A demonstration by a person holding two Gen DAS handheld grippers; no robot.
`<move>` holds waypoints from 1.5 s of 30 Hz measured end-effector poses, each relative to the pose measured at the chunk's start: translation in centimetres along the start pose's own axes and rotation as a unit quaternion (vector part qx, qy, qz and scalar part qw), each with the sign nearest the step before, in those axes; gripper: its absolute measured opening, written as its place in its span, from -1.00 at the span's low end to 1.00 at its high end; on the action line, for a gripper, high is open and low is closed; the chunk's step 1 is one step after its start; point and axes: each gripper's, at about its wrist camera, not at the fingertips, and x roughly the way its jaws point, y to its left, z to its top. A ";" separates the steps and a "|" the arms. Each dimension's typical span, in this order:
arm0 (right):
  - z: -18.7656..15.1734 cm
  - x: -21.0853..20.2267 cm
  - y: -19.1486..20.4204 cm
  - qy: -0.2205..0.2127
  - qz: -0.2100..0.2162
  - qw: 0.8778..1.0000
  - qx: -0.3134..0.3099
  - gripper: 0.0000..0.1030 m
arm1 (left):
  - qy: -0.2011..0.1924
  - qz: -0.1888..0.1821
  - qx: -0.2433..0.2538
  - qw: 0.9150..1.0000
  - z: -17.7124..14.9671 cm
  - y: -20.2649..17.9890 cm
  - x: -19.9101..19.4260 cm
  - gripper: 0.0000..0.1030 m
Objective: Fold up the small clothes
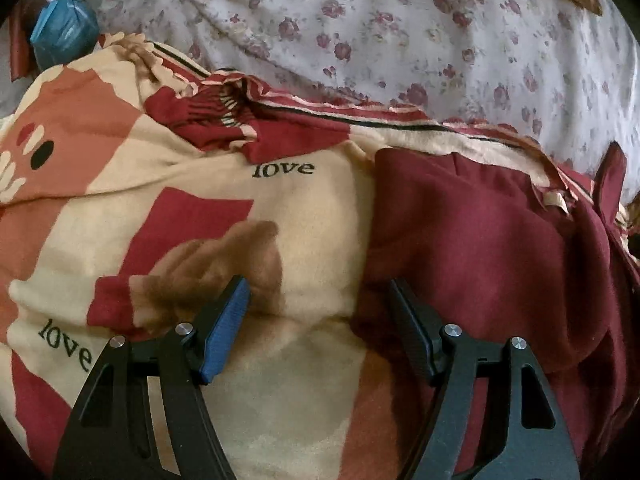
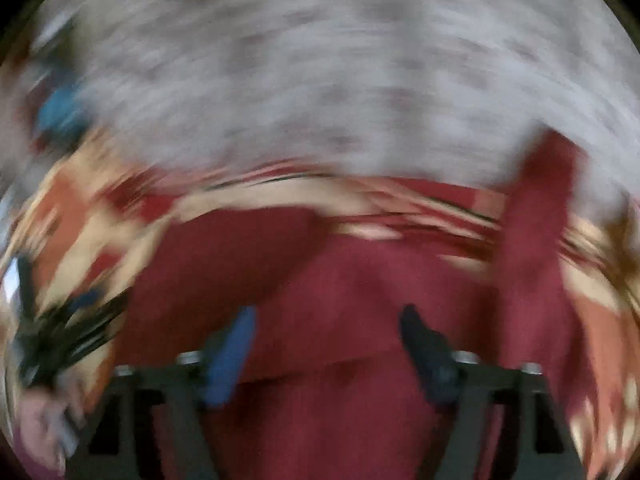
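Overhead, left claw (image 1: 318,292) wide, empty, at maroon garment (image 1: 472,240) edge, right claw (image 2: 330,320) wide, empty.

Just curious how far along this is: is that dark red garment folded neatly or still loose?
Partly folded: the dark red garment lies doubled over itself, rumpled, a strip sticking out.

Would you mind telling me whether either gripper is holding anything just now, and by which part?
Nothing is held. The left gripper and right gripper both stand open above the maroon garment, with no cloth between their fingers.
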 end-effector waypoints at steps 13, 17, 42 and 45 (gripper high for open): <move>1.0 0.1 -3.3 -0.065 0.008 0.998 0.023 -0.81 | -0.007 -0.003 -0.010 1.000 -0.1 0.1 0.1 0.39; 0.2 -1.6 -5.6 -0.038 -0.041 0.997 0.050 -0.53 | -0.010 0.006 0.001 1.000 -0.2 -0.3 -0.1 0.39; -6.7 -6.2 -5.3 -0.009 0.017 0.996 -0.083 -0.89 | -0.003 -0.014 -0.012 1.000 -0.2 0.2 -0.4 0.39; -8.0 -7.5 -6.1 0.025 0.006 0.996 -0.086 -0.54 | -0.004 -0.014 -0.013 1.000 -0.4 0.3 -0.8 0.39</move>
